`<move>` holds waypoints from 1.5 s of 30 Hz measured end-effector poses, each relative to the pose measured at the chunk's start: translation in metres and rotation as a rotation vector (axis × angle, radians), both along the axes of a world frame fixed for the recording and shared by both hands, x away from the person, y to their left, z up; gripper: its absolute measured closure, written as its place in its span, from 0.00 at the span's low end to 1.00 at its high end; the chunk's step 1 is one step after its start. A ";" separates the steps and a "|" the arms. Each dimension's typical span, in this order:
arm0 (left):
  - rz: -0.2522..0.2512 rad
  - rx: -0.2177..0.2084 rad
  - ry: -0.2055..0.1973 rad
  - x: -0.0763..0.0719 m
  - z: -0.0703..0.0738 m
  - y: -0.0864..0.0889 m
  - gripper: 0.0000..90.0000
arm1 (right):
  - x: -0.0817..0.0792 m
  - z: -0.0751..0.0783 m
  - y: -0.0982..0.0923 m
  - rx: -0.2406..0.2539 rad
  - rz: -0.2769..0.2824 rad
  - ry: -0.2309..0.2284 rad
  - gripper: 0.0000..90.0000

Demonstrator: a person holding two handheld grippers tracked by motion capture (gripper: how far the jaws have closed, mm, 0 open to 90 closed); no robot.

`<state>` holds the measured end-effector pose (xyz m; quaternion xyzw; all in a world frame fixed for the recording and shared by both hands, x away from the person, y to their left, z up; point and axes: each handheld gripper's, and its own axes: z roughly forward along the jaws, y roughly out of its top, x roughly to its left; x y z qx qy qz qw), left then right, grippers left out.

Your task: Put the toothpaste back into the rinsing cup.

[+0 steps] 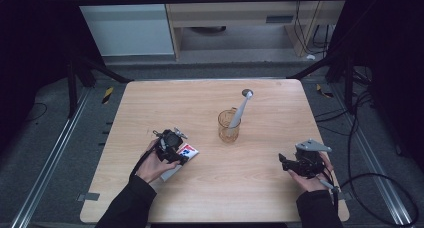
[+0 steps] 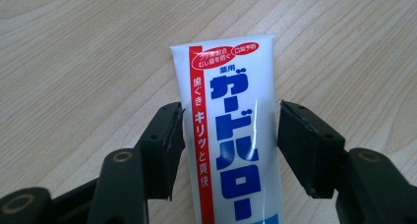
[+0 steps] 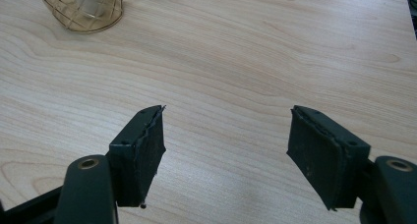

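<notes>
A white toothpaste tube with a red stripe and blue lettering lies flat on the wooden table. My left gripper points down over it, with one jaw on each side of the tube. The left pad is at the tube's edge and the right pad is a sliver away, and the tube is not squeezed. My right gripper hovers near the table's front right, open over bare wood. An amber glass cup stands mid-table with a grey long-handled utensil leaning in it.
The table's right edge lies close to my right hand. Cables trail on the floor to the right. A dark frame and pale furniture stand beyond the far edge.
</notes>
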<state>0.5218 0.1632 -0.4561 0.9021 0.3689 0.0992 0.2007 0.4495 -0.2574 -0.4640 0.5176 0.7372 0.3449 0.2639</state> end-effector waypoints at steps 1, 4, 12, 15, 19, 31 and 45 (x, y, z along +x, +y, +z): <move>-0.001 0.000 0.004 0.001 -0.001 0.000 0.47 | 0.000 0.000 0.000 0.000 0.001 -0.002 0.33; 0.001 0.003 0.011 0.002 -0.003 -0.001 0.47 | 0.000 0.000 0.000 0.000 -0.001 0.002 0.33; 0.005 0.004 0.031 0.006 -0.009 -0.001 0.44 | 0.001 -0.002 0.001 -0.008 0.004 0.006 0.33; 0.009 0.000 0.039 0.006 -0.010 -0.001 0.44 | 0.001 -0.001 0.001 -0.008 0.002 0.005 0.33; 0.012 -0.005 0.058 0.010 -0.012 -0.001 0.43 | 0.001 0.000 0.000 0.002 0.000 0.003 0.33; 0.023 0.006 0.063 0.009 -0.015 -0.004 0.50 | 0.001 -0.001 0.000 -0.003 -0.002 0.005 0.33; 0.043 -0.047 0.036 0.002 -0.002 0.008 0.76 | 0.001 -0.002 -0.003 0.000 -0.012 0.002 0.33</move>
